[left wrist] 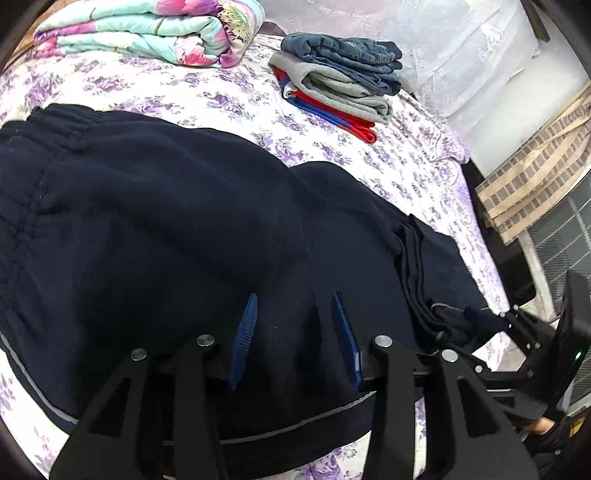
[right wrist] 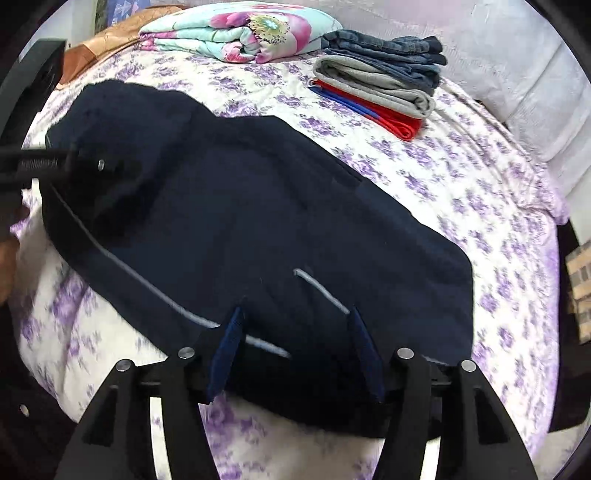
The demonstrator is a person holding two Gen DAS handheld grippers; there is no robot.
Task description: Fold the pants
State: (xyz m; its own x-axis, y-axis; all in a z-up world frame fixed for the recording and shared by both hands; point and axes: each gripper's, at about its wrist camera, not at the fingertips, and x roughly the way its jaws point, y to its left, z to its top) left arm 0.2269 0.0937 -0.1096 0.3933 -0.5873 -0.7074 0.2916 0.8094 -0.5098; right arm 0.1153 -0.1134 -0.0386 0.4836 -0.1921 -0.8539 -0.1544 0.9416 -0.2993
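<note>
On the bed [left wrist: 207, 99], spread with a white cover printed in purple flowers, I have the dark navy pants [left wrist: 177, 229] lying across the near half, folded lengthwise so that one leg lies over the other, with the ribbed waistband toward the left in my left wrist view and the leg ends bunched at the right. A thin grey piping line runs along the near edge of the cloth. My left tongs [left wrist: 295, 336] hang just over the middle of the pants with the blue pads a narrow gap apart; I see cloth below and between them, but the pads do not press on it. My right tongs [right wrist: 295, 350] stand over the near edge of the leg end, their pads spread wide, with the piping line running between them and nothing gripped. In the right wrist view the left tool shows as a dark blur at the far left edge, over the waistband end. At the far side of the bed sits a stack of folded clothes [left wrist: 340, 77]: jeans on top, a grey garment under them, a red and blue one at the bottom. To the left of it lies a folded floral quilt [left wrist: 147, 33] in pink and mint.
</note>
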